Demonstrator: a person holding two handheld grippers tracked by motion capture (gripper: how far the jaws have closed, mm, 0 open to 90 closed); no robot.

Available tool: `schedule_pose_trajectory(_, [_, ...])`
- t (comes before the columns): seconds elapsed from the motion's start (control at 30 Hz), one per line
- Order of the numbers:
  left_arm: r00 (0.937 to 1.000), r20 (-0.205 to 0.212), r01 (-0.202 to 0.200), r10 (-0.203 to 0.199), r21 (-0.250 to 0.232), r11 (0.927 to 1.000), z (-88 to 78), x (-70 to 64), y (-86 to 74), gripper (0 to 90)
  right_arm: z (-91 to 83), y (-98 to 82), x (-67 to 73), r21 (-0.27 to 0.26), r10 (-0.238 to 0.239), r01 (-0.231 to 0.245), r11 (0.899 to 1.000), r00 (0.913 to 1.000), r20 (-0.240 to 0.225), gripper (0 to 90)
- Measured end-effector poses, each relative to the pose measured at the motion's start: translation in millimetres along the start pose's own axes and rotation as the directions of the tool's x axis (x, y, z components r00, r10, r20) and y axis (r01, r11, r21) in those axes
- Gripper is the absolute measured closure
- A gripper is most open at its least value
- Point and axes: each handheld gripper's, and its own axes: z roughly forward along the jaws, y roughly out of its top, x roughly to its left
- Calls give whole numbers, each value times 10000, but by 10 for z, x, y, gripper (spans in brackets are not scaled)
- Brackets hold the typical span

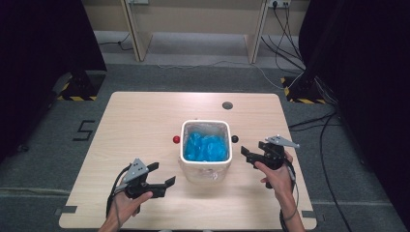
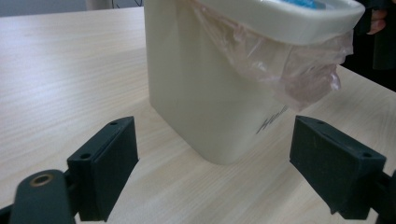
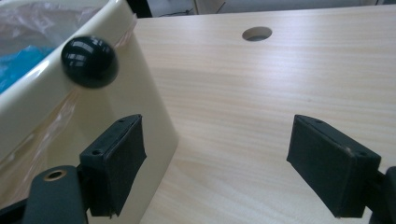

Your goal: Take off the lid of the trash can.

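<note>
A cream waste bin (image 1: 205, 166) stands mid-table, lined with a thin clear bag and holding blue material (image 1: 206, 146). A red knob (image 1: 176, 139) sticks out on its left side and a black knob (image 1: 235, 138) on its right. My left gripper (image 1: 163, 174) hovers open at the bin's near-left corner. In the left gripper view the bin (image 2: 205, 88) stands just beyond the spread jaws, with bag plastic (image 2: 299, 70) hanging under its rim. My right gripper (image 1: 248, 155) is open beside the bin's right wall. The right gripper view has the black knob (image 3: 88, 61) above the left jaw.
The wooden table (image 1: 140, 125) has a round cable hole (image 1: 227, 105) near its far edge. Dark curtains flank both sides, and cables trail over the floor at the far right. Bare tabletop lies left and right of the bin.
</note>
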Motion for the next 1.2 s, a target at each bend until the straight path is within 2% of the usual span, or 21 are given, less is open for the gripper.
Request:
schedule_pose_trajectory(0.13, [10000,-47,0,0,-35,10000,43,1,58,146,24,76,-26,-23,39,-39,10000,10000,79,188])
schedule_pose_trajectory(0.27, [9999,102,11,-10,-112,9999,63,-29,119,146,37,150,-36,-34,-23,24,10000,10000,76,188])
schedule_pose_trajectory(0.33, [9999,70,-101,102,-148,9998,61,-48,164,146,32,203,-29,-125,-33,34,9999,9999,100,189])
schedule_pose_trajectory(0.47, [9999,134,-97,101,-325,9994,68,-66,260,146,4,363,-31,-292,-155,162,9994,9995,264,190])
schedule_pose_trajectory(0.67, [9993,233,-294,303,-353,9989,117,-123,361,146,-15,544,-12,-531,-151,163,9985,9996,219,198])
schedule_pose_trajectory(0.77, [9984,320,-451,460,-282,9986,142,-157,380,146,-11,676,46,-660,-388,397,9970,9991,151,213])
schedule_pose_trajectory(0.83, [9985,116,-526,529,-228,9984,176,-158,381,146,-4,731,94,-689,-493,491,9964,9988,-21,227])
schedule_pose_trajectory(0.9, [9986,43,-527,528,-260,9983,189,-166,385,146,3,757,122,-702,-556,547,9960,9984,-119,238])
schedule_pose_trajectory(0.93, [9982,57,-591,593,-267,9979,203,-183,392,146,24,804,177,-679,-752,733,9950,9969,-249,262])
schedule_pose_trajectory(0.97, [9974,101,-717,719,-263,9971,218,-206,400,146,24,804,177,-679,-752,733,9950,9969,-249,262])
schedule_pose_trajectory(1.0, [9960,71,-884,886,-245,9958,233,-226,407,146,53,843,237,-570,-938,917,9942,9950,-352,289])
schedule_pose_trajectory(1.03, [9948,-25,-1014,1014,-222,9946,251,-242,412,146,53,843,237,-570,-938,917,9942,9950,-352,289])
schedule_pose_trajectory(1.2, [9925,-81,-1218,1217,-123,9925,317,-276,421,148,161,892,380,-23,-1666,1667,9860,9850,-457,367])
